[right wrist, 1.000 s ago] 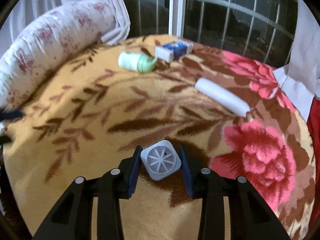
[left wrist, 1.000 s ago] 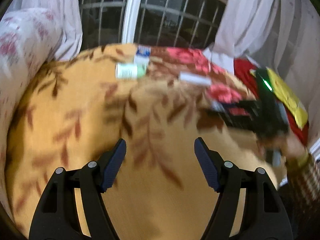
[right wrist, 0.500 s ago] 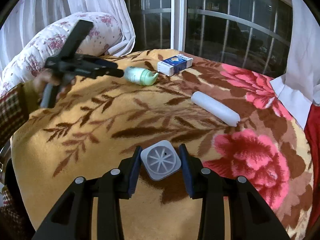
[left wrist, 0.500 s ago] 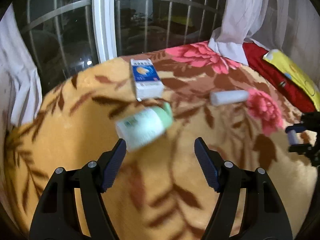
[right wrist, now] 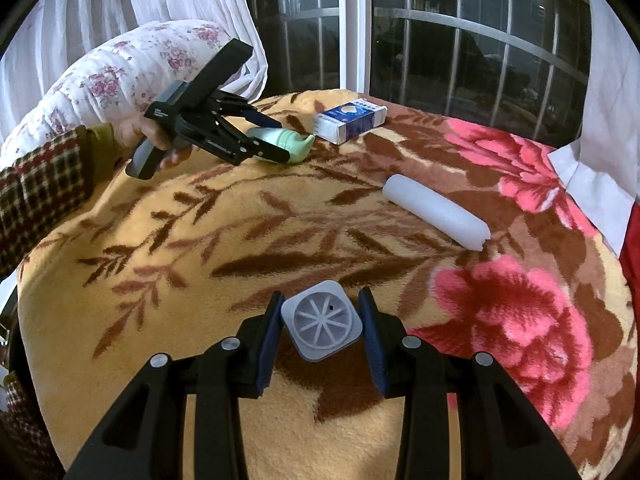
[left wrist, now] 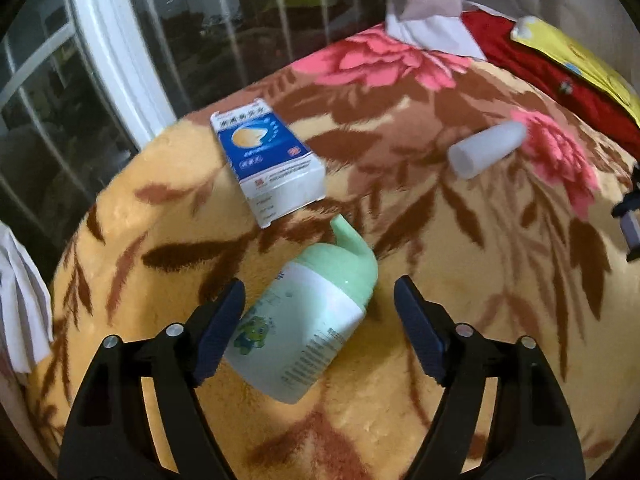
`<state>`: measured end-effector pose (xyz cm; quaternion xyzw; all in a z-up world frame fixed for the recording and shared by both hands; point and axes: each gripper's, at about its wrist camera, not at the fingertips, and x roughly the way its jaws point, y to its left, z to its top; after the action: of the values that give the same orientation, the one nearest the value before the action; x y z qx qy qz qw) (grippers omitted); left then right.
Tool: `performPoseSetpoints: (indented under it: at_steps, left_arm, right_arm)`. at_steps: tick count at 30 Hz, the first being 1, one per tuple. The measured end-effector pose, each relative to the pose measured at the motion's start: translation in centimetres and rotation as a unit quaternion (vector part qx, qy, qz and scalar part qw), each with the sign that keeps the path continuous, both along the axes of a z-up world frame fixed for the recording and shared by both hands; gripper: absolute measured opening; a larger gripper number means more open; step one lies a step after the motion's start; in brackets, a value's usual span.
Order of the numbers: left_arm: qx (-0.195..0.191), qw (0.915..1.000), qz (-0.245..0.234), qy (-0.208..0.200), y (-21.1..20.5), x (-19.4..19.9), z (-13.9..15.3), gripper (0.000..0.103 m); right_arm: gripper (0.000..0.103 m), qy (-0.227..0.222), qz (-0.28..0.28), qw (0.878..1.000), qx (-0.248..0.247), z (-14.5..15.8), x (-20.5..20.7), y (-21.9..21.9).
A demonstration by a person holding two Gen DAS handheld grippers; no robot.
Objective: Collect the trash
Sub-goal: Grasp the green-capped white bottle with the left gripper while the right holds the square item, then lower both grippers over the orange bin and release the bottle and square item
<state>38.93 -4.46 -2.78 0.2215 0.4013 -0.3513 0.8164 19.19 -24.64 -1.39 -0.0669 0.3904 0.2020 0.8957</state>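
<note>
Since a second ago the left gripper (left wrist: 319,304) has swung over the bed blanket (left wrist: 500,320) to the green-capped bottle (left wrist: 308,320), which lies on its side between opening jaws, not clamped. Bottle judged light, stiff, smooth plastic; best taken across the labelled body. Right wrist view adds the right gripper (right wrist: 322,330) holding a grey square cap (right wrist: 322,327), and the person's hand (right wrist: 148,140).

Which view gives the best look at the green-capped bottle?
The left wrist view: the green-capped bottle lies large, label readable as print, between the opening left gripper. The right wrist view shows only its cap end, small and partly hidden.
</note>
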Motion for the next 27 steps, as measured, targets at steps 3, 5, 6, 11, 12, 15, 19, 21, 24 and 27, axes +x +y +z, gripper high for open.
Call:
performPoseSetpoints:
  at_steps: [3,5,6,11,12,15,19,21,24,27]
  left_arm:
    - [0.015,0.9995,0.025,0.008,-0.2,0.2,-0.7,0.073]
    - [0.036,0.9979,0.047,0.027,-0.5,0.6,-1.7,0.065]
    - [0.035,0.997,0.059,0.035,-0.6,0.8,-2.0,0.063]
    - [-0.014,0.9933,0.105,0.045,-0.1,1.1,-1.2,0.053]
    - [-0.017,0.9928,0.11,0.046,0.0,1.1,-1.3,0.053]
    - [-0.014,0.9924,0.116,0.038,0.0,0.8,-1.6,0.051]
    - [-0.025,0.9904,0.131,0.037,-0.1,0.2,-1.4,0.049]
    - [-0.03,0.9893,0.138,0.036,0.1,-0.4,-1.3,0.048]
    - [-0.034,0.9877,0.148,0.035,0.4,-2.1,-1.0,0.047]
    - [-0.043,0.9853,0.162,0.032,1.0,-4.3,-0.3,0.047]
  right_arm:
    - [0.037,-0.001,-0.005,1.0,0.004,0.1,0.0,-0.2]
    - [0.037,-0.003,-0.008,1.0,0.007,0.2,0.0,-0.2]
    - [0.037,-0.004,-0.009,1.0,0.007,0.2,-0.1,-0.2]
    - [0.038,-0.007,-0.014,1.0,0.007,0.6,-0.4,-0.1]
    - [0.038,-0.007,-0.014,1.0,0.007,0.6,-0.4,-0.1]
    - [0.038,-0.012,-0.015,1.0,0.01,1.1,-0.6,-0.2]
    - [0.038,-0.014,-0.015,1.0,0.013,1.4,-0.7,-0.1]
    - [0.038,-0.016,-0.016,1.0,0.013,1.4,-0.8,0.1]
    - [0.038,-0.016,-0.017,1.0,0.017,1.6,-1.3,0.2]
    - [0.038,-0.02,-0.017,0.999,0.019,2.1,-2.3,0.7]
